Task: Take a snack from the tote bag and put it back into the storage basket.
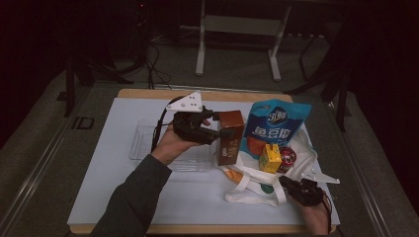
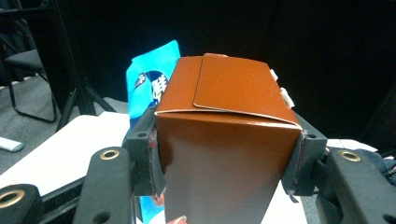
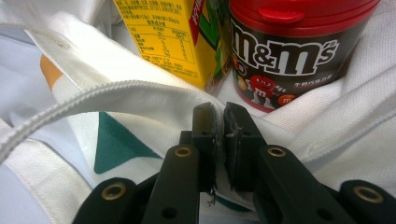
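Now I am clamping the carton (image 1: 230, 137) upright in my left gripper (image 1: 223, 131), at frame centre beside the tray (image 1: 141, 140), while my right gripper (image 3: 220, 122) is pinching the bag (image 3: 299, 126) edge, steadying it for unpacking.

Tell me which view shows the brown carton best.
The left gripper view: the brown carton fills the frame, clamped between the left gripper's pads, folded top visible. The high view shows it small and dim, upright beside the blue bag.
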{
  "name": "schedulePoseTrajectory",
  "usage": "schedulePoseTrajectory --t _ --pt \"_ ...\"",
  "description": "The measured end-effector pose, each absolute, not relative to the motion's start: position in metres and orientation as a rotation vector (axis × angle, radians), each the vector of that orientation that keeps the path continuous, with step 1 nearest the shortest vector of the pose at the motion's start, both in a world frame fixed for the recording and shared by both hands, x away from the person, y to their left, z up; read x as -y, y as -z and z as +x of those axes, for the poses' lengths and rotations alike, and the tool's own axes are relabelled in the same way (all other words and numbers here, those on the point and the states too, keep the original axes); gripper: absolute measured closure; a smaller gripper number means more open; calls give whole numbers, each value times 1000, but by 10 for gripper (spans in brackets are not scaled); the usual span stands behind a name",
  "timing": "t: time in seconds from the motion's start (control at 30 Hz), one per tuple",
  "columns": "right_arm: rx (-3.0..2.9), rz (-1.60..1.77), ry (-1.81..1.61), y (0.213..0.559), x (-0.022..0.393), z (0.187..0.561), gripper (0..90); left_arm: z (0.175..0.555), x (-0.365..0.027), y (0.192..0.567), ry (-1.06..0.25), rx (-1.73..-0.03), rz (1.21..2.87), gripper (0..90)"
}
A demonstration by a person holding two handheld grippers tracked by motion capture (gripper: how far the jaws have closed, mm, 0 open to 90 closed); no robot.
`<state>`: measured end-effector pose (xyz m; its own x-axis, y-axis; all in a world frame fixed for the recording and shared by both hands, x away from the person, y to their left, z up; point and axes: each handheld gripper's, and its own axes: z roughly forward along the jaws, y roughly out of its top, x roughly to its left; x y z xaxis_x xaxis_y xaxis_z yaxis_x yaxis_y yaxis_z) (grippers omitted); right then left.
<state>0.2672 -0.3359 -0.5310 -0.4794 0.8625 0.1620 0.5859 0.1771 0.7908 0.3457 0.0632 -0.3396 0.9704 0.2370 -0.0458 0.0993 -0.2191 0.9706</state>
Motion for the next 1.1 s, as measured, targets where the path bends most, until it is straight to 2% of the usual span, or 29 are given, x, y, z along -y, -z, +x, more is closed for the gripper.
schedulePoseTrajectory --t 0.6,1.1 --pt "-2134 1382 -1207 531 336 267 832 351 -104 341 -196 -311 1787 430" --pt "-2132 1384 -1205 531 336 267 831 367 -144 355 -197 -361 1769 430"
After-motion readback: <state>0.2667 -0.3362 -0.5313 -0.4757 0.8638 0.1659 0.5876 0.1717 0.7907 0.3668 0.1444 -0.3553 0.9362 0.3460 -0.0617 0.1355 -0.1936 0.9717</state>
